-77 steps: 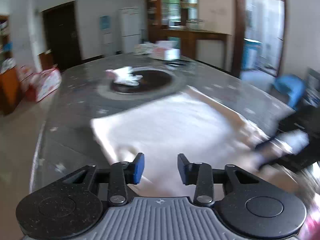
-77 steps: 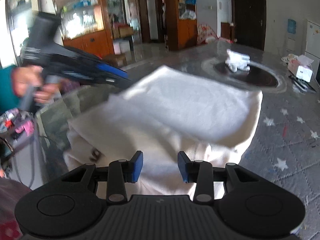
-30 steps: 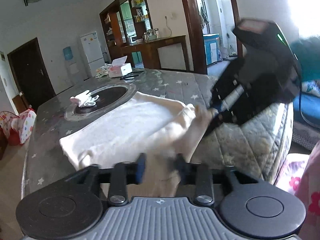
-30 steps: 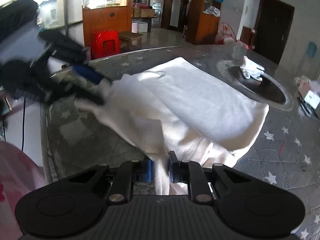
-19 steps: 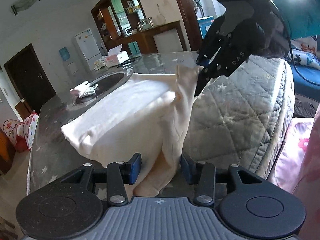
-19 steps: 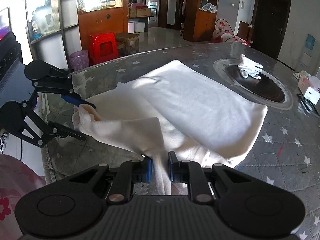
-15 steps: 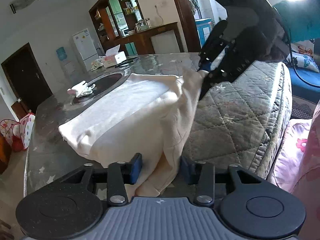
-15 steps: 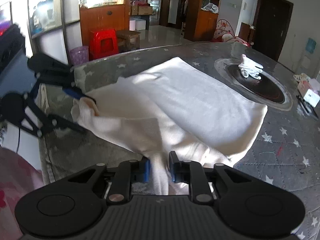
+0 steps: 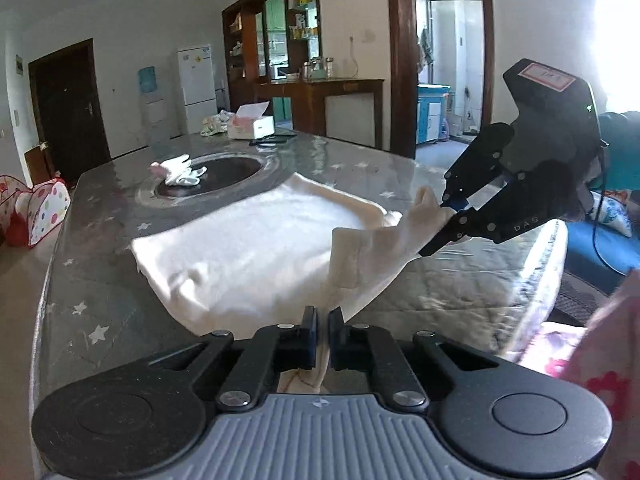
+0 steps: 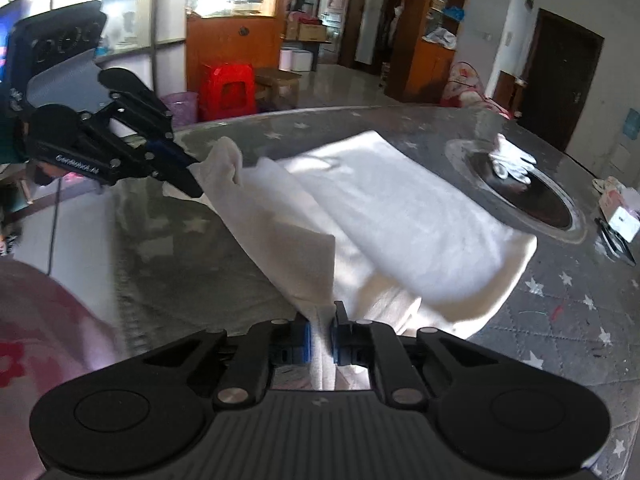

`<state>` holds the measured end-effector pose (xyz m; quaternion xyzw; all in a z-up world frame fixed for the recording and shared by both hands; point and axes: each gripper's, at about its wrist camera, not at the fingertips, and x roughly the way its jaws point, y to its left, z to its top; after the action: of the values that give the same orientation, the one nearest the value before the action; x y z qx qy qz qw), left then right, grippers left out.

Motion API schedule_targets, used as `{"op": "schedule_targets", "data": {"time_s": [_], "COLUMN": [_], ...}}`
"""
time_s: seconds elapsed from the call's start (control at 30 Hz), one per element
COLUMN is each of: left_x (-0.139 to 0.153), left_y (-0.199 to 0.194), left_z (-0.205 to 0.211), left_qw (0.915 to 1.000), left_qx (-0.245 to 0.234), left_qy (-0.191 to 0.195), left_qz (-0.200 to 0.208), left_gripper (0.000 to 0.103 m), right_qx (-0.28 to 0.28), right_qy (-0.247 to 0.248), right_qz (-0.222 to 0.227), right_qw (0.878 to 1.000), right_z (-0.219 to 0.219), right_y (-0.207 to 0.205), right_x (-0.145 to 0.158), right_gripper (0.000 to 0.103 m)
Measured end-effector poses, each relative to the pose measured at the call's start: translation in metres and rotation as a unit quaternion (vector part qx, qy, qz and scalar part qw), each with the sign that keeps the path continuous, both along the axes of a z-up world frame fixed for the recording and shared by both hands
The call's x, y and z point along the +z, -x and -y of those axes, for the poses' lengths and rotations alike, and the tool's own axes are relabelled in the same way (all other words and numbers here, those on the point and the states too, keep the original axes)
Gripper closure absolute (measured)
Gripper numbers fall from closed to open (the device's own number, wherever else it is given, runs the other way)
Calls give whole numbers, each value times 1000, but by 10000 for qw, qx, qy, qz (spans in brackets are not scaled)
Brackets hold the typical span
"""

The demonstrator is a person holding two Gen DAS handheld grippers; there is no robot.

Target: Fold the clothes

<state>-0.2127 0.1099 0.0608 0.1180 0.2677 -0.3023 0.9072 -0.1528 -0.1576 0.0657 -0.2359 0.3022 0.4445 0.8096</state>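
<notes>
bright daylight blows out the right edge, fisheye-bent borders, slight blur on nearest cloth.

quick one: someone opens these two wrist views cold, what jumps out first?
The cream garment spread over the grey star-print table, its near edge lifted and stretched between two grippers. The left gripper and right gripper are each shut on a bunch of that cloth, each also visible in the other's view. Beyond it, white gloves lie on the table's dark round inset.
</notes>
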Motion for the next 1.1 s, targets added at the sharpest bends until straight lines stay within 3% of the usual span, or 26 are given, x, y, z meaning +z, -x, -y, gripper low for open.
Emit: {"op": "schedule_targets", "data": {"time_s": [0.2,0.37,0.53,0.7,0.8,0.9,1.1], "left_x": [31,47,53,49,40,23,5], "left_y": [46,56,21,-34,-66,-86,-110], "left_z": [-10,-9,-4,-3,-4,0,5], "left_qw": [9991,9996,9997,9995,9997,9988,9990], "left_qx": [-140,-132,-100,-60,71,100,281], "left_qy": [326,237,15,-179,-198,-448,-358], "left_qz": [-219,-115,200,256,138,159,21], "left_gripper": [97,97,98,98,98,98,98], "right_qx": [427,455,5,-383,-631,-762,-1135], "right_qy": [-45,-20,-186,-305,-378,-346,-397], "right_qz": [-348,-319,-113,10,-151,-211,-216], "right_qw": [9985,9985,9998,9988,9972,9963,9925], "right_z": [12,17,17,18,17,13,7], "right_y": [49,68,38,-9,-39,-58,-82], "right_x": [32,54,62,64,56,42,17], "right_gripper": [95,95,96,96,96,96,98]}}
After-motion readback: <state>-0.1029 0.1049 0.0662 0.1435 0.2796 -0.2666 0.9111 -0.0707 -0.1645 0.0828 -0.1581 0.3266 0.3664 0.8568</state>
